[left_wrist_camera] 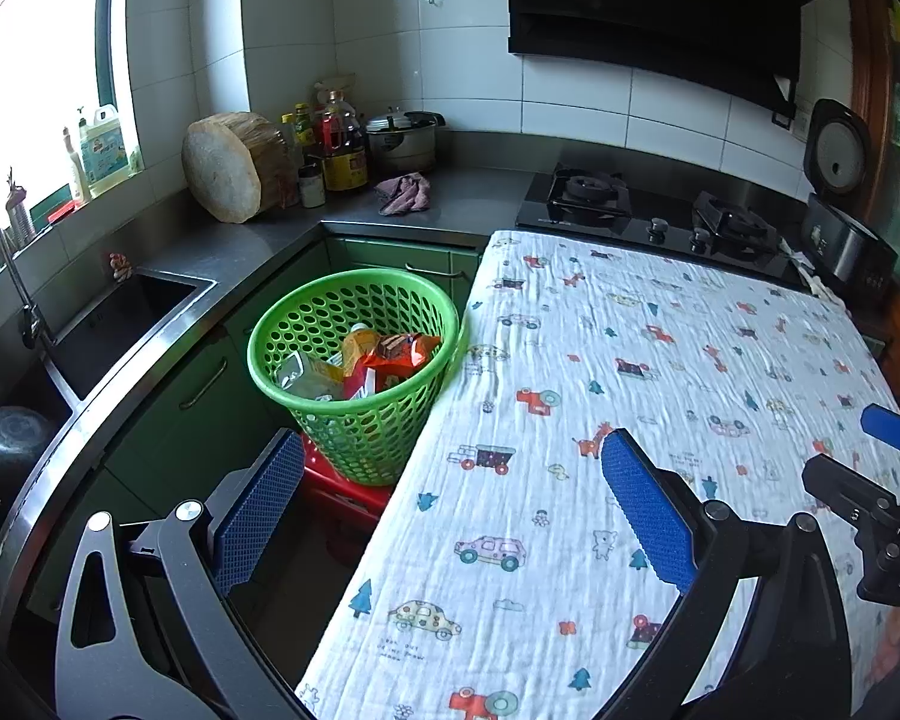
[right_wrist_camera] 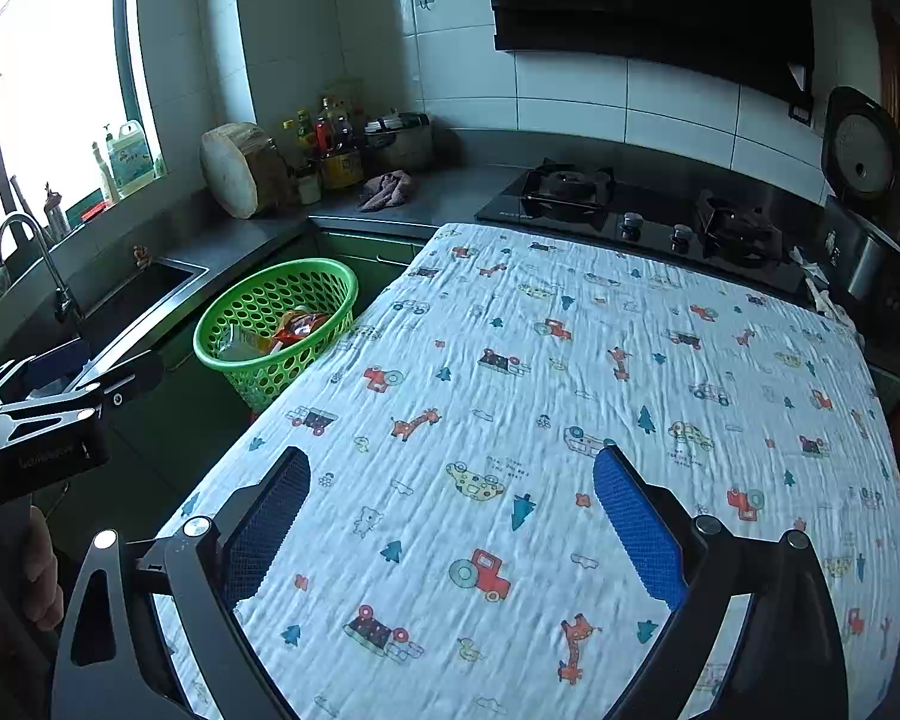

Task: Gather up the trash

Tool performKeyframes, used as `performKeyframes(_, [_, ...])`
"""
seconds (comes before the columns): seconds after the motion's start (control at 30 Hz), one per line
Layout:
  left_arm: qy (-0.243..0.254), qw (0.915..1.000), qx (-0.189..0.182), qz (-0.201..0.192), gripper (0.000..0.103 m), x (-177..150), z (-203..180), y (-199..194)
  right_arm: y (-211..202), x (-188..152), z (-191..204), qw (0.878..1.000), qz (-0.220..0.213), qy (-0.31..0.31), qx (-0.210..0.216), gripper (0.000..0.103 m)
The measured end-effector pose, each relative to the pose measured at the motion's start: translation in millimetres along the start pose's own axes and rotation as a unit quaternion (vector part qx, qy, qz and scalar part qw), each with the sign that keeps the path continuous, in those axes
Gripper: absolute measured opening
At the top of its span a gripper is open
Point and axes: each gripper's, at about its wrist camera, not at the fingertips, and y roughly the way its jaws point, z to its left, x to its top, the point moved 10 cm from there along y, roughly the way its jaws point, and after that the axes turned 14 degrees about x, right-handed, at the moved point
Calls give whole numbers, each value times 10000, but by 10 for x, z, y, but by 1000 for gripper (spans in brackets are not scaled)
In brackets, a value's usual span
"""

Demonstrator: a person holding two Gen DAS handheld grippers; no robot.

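Trash (left_wrist_camera: 384, 360) sits in green basket (left_wrist_camera: 354, 384), at the desk's (left_wrist_camera: 570, 420) left edge for easy drops. Left hand-held gripper (left_wrist_camera: 450, 510) and right hand-held gripper (right_wrist_camera: 450, 528) both spread wide, empty; cloth bare, so collection looks finished.

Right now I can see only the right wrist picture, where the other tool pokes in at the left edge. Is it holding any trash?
Observer: No. The left tool is open, with nothing between its blue pads.
Operator: What is the green basket standing on? My view cuts that off.
Observer: The basket sits on a red stand, maybe a stool or a crate. I cannot tell which.
Operator: Is anything in the near end of the sink? The other tool hides it from me.
Observer: Yes, a dark round thing, perhaps a pot, lies at the near end of the sink.
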Motion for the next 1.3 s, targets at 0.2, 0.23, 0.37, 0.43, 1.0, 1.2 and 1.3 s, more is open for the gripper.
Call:
performKeyframes(0.2, [29,10000,-20,-8,98,5,-8,-2,-3,-10,-13,10000,6,38,3,92])
performKeyframes(0.23, [31,10000,-10,-8,98,4,-7,-2,-5,-12,-18,10000,5,41,-3,92])
performKeyframes(0.37, [39,10000,-35,-5,98,2,-20,-2,0,-19,-19,10000,11,43,-13,92])
performKeyframes(0.43, [50,10000,-35,-9,98,-3,-25,-1,0,-23,-17,10000,13,42,-8,92])
performKeyframes(1.0, [150,9998,-111,-23,98,-3,-66,7,12,-41,-55,10000,16,86,-29,92])
performKeyframes(1.2, [218,9996,-179,-12,98,-14,-116,16,17,-66,-42,9999,33,107,-36,92])
performKeyframes(1.3, [248,9994,-238,-18,98,-16,-145,5,17,-73,-41,9999,41,104,-45,92])
